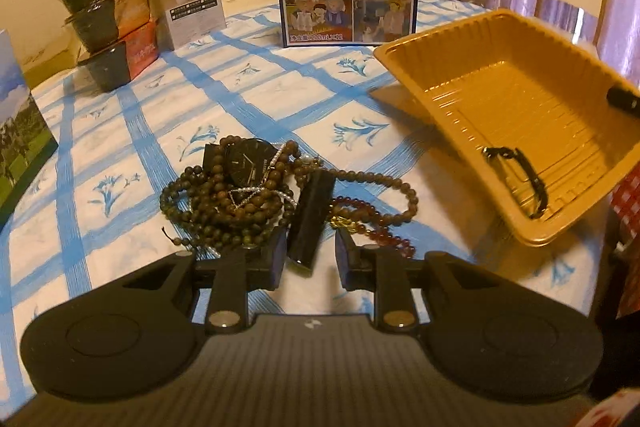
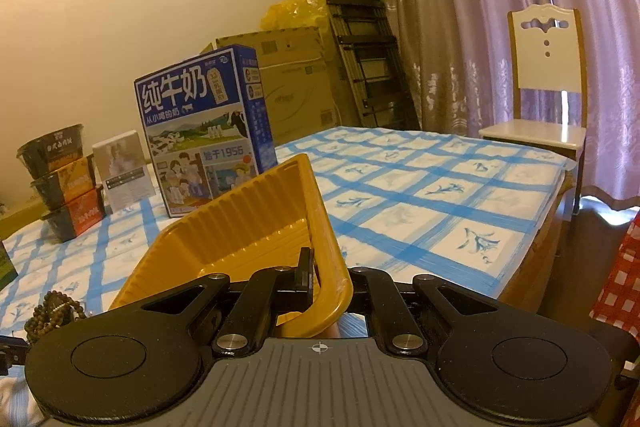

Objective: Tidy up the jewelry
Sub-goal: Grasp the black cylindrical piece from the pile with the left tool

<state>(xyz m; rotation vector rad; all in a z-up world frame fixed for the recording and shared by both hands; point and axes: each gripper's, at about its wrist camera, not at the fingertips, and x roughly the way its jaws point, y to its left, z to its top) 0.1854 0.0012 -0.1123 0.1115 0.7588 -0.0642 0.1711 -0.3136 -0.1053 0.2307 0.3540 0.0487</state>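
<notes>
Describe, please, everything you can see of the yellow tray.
The yellow tray is a shallow rectangular tub of thin, glossy plastic with ribbed walls, a ribbed floor and a rolled rim. It is tilted, with one side lifted off the checked tablecloth. The right claw is shut on its rim near one corner. Inside, near the low edge, lies one black watch. The jewelry pile lies beside it, apart.

Chair [image 2: 546, 75] by curtains [image 2: 460, 7].

Home room: curtains [image 2: 500, 7], dining chair [image 2: 544, 75], checked tablecloth [image 2: 420, 195].
</notes>
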